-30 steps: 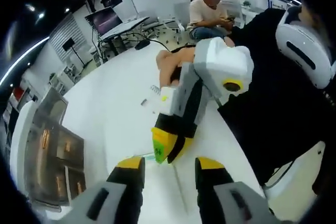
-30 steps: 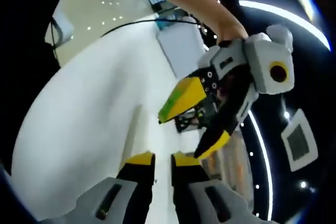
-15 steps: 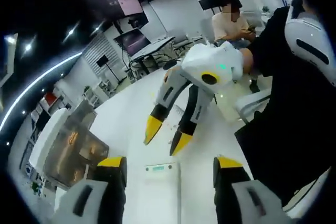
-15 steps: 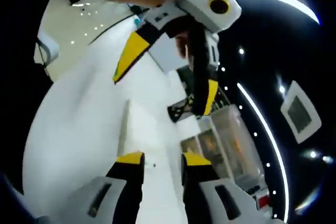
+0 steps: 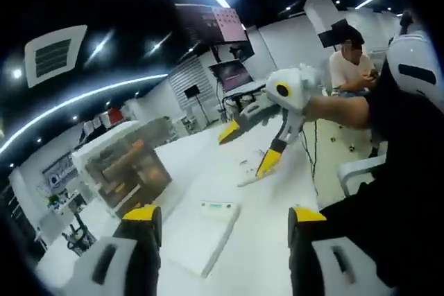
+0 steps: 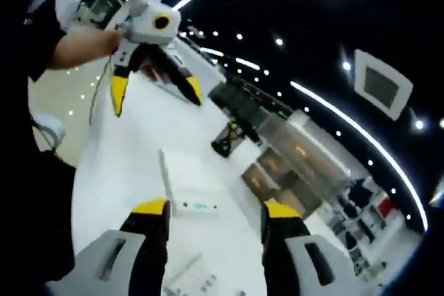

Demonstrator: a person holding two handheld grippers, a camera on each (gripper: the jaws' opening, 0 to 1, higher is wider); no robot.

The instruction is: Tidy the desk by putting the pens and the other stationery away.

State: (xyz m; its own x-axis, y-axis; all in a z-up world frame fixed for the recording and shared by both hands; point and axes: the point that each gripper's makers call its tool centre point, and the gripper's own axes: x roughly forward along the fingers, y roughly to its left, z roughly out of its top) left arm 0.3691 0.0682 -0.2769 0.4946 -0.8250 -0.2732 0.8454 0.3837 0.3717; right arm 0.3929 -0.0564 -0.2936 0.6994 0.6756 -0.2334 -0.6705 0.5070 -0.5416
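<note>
The white table [image 5: 208,164] carries a clear drawer unit [image 5: 121,168] at its far side. A flat white box [image 5: 201,233] lies on the table between the spread jaws of the left tongs [image 5: 222,216]. The right tongs [image 6: 215,206] are held wide above the same box [image 6: 191,185]. Nothing is gripped by either.

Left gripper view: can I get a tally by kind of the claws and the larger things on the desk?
Claws: 2, the left claw and the right claw, both open
White flat box: 1
Clear drawer unit: 1
Total: 4
The small pale bits by the right claw are too blurred to count.
</note>
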